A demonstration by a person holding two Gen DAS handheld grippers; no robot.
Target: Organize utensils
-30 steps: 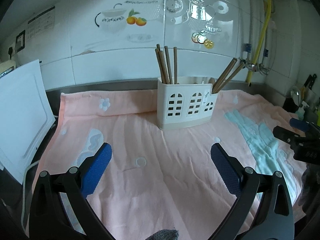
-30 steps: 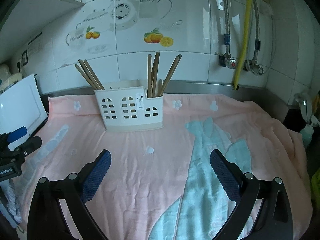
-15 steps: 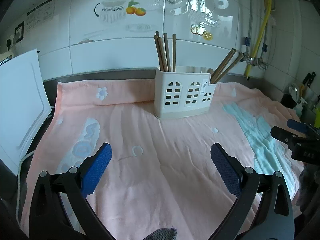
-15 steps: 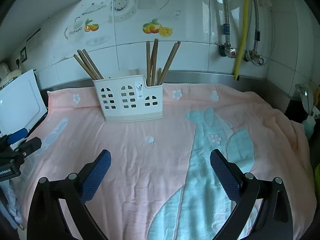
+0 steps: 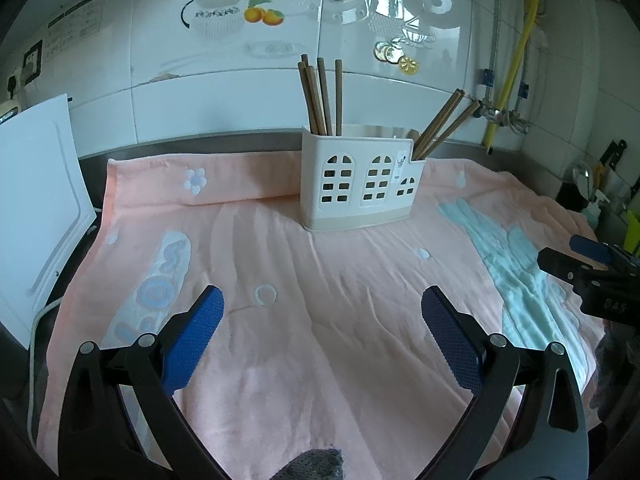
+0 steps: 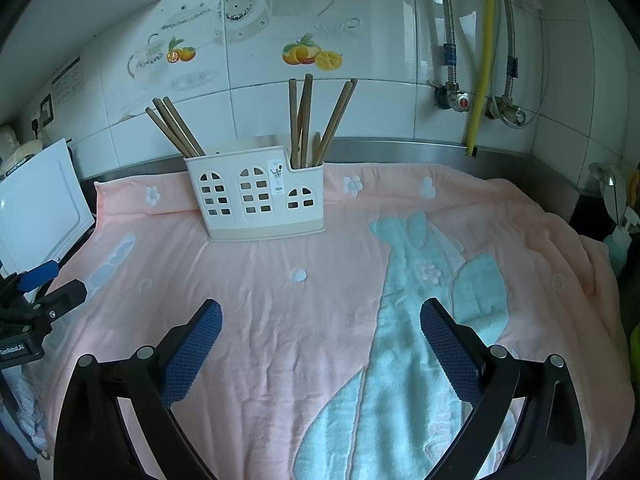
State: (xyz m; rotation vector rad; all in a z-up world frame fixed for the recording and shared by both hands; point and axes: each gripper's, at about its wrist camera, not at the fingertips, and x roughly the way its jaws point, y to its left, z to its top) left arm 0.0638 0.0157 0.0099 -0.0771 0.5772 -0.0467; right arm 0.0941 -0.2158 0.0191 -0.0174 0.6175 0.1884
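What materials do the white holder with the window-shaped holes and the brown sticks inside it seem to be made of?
The white utensil holder with window-shaped cutouts looks like moulded plastic: smooth, slightly glossy, with clean cut openings. The brown round chopsticks look like wood or bamboo: matte, uniform brown, though no grain is discernible.

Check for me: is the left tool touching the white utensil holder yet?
Apart. In the left wrist view, the left tool hangs open with a wide stretch of bare pink towel between its fingertips and the white utensil holder.
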